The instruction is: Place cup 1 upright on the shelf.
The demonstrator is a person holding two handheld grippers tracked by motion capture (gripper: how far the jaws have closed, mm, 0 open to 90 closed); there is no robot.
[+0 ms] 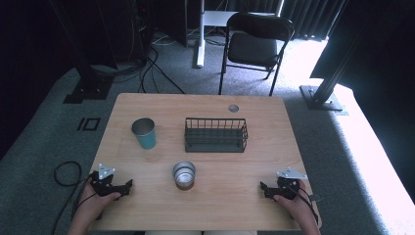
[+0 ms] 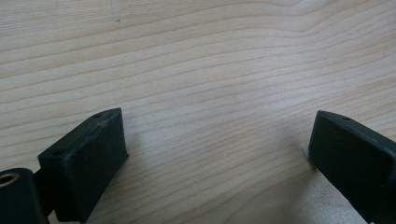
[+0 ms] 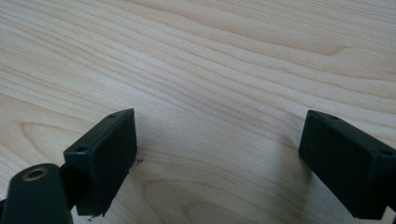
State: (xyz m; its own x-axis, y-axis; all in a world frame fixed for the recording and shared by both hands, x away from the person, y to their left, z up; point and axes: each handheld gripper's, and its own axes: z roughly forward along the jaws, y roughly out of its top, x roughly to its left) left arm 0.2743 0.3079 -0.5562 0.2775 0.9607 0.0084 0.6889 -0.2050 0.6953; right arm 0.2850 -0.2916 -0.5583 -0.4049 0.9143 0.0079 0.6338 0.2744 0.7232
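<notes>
In the left gripper view the jaws of the left gripper (image 2: 217, 144) stand spread wide with nothing but bare wood grain between them; the right gripper (image 3: 217, 149) shows the same, jaws released and parted over pale boards. Both views cut the jaws off at the lower edge, so how they join the body is hidden.

From the high view the left gripper (image 1: 111, 185) rests near the counter's front left corner and the right gripper (image 1: 280, 188) near the front right, each held by a hand (wrists cut off by the bottom edge). Between them lies open wood, with a short metal cup (image 1: 184, 174) standing at the front middle. Behind it sit a teal cup (image 1: 144, 132) and, well apart to its right, a black wire basket (image 1: 216, 134), whose inside is hard to make out. The counter (image 1: 244, 186) is light wood with a small round hole (image 1: 233, 108) near the far edge. Beyond are grey carpet, a black folding chair (image 1: 254, 46) and dark curtains.
</notes>
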